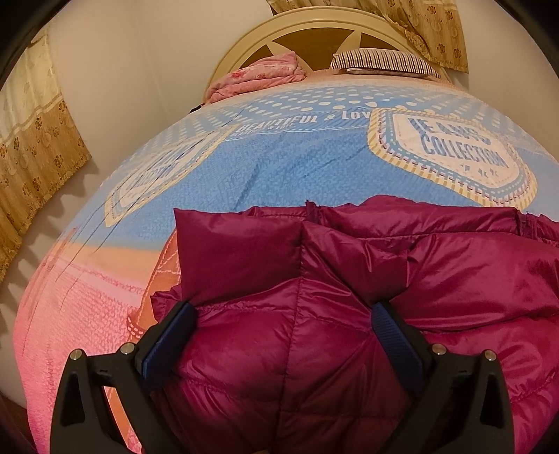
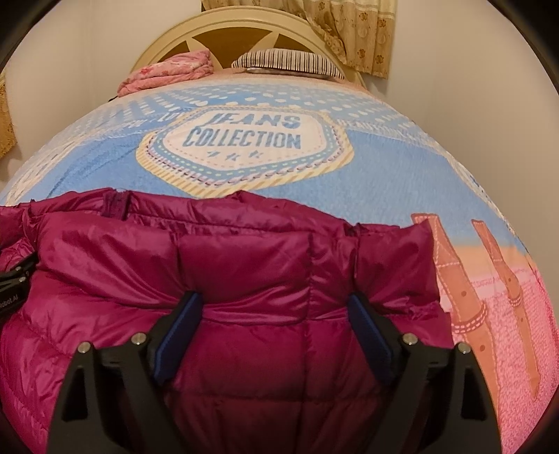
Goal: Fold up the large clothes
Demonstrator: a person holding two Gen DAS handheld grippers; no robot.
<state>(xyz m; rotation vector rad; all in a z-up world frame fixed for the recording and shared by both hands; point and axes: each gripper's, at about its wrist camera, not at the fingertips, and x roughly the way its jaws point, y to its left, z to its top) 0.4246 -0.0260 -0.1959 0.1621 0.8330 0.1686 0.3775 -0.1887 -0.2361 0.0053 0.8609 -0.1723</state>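
Observation:
A magenta quilted puffer jacket (image 1: 436, 265) (image 2: 244, 258) lies folded on the near part of the bed, its far edge straight across. My left gripper (image 1: 283, 307) hangs over the jacket's left portion with its jaws spread wide; padded cloth bulges between the blue pads (image 1: 387, 328) without being pinched. My right gripper (image 2: 274, 297) is over the right portion, also wide apart, with jacket fabric lying loose between its pads (image 2: 178, 324). A bit of the left gripper's black body (image 2: 14, 279) shows at the left edge of the right wrist view.
The bed sheet (image 1: 297, 164) (image 2: 401, 167) is blue and pink with printed lettering. A crumpled pink quilt (image 1: 258, 75) and a striped pillow (image 1: 380, 61) sit by the cream headboard (image 1: 314, 24). Floral curtains (image 1: 35, 157) (image 2: 360, 31) hang at the walls.

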